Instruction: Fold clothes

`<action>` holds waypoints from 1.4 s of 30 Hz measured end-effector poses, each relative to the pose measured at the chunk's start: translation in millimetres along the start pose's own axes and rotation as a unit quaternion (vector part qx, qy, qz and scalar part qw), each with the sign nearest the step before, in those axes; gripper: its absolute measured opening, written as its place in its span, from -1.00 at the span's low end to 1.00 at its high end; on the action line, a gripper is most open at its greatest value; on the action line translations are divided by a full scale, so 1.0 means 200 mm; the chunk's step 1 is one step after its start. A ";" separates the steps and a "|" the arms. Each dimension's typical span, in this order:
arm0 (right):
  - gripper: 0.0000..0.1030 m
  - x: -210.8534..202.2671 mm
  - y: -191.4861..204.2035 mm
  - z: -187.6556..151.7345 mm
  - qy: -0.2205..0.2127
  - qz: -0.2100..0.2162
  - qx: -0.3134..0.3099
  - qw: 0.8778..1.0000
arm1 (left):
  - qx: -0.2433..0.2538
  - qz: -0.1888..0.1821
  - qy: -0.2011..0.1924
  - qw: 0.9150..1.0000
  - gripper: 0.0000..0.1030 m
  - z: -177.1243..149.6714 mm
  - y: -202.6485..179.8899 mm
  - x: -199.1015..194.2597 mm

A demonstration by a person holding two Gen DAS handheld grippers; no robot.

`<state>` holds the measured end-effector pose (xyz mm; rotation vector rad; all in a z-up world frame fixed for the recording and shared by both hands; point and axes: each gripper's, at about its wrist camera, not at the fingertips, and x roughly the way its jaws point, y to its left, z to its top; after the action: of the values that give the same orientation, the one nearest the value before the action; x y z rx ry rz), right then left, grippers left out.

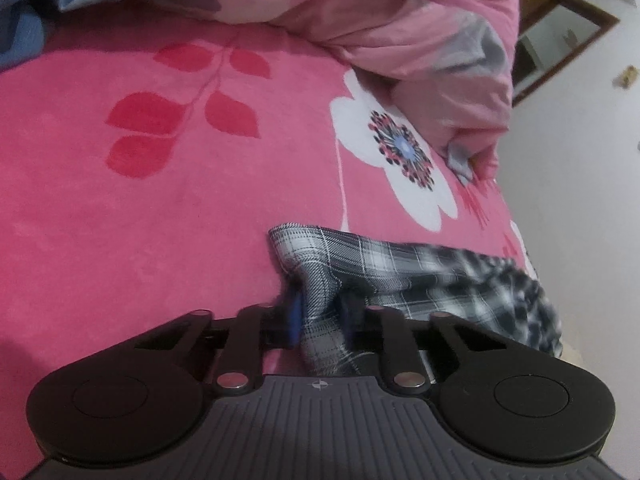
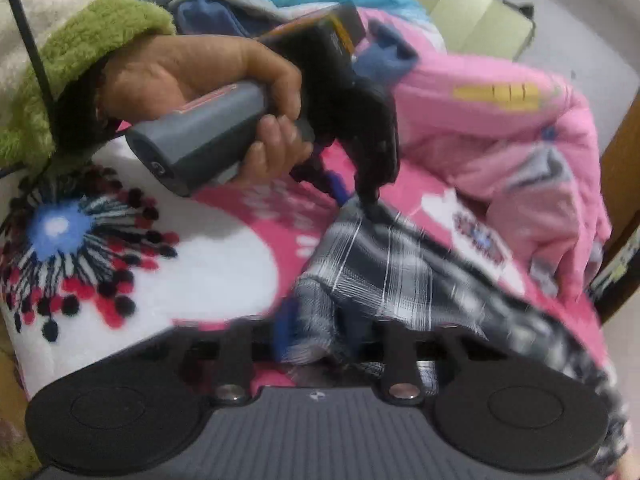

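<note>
Bedspread: pink plush with red leaves and white flowers.
Quilt: pale pink, bunched at the bed's far side.
Blue bedding: crumpled in the far left corner.
Cushion: pale green, beyond the quilt.

A home bedroom: floral bedspread, rumpled quilt.

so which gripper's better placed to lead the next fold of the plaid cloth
Probably the left gripper. It is shut on a corner of the plaid cloth with open blanket ahead of it. The right gripper also grips the cloth, but near the bed's edge, so it serves better as the anchor.
</note>
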<state>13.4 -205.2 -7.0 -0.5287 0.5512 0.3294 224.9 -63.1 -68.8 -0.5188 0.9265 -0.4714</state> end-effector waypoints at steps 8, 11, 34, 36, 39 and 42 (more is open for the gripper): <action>-0.81 -0.11 -0.03 0.05 -0.001 -0.010 0.069 0.998 | 0.014 0.012 -0.014 1.000 -0.87 0.06 -0.03 0.06; -0.73 -0.06 0.02 -0.05 0.004 -0.009 0.090 0.996 | 0.034 0.020 -0.023 0.999 -0.81 0.02 -0.02 0.09; -1.00 -0.15 -0.51 -0.30 -0.017 -0.057 0.187 0.981 | 0.416 -0.048 0.002 0.908 -0.23 -0.60 -0.60 -0.29; -1.00 -0.20 -0.53 -0.30 -0.042 -0.048 0.213 0.975 | 0.425 -0.048 0.007 0.904 -0.23 -0.62 -0.62 -0.26; -1.00 -0.25 -0.59 -0.31 -0.076 -0.040 0.255 0.963 | 0.435 -0.050 0.005 0.899 -0.23 -0.62 -0.64 -0.23; -0.98 -0.27 -0.64 -0.32 -0.099 -0.022 0.259 0.960 | 0.441 -0.045 0.004 0.896 -0.23 -0.62 -0.67 -0.17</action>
<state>-1.2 -354.0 27.0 0.0011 0.4078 0.1815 81.7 -174.5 -28.5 0.2756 0.6045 -0.9111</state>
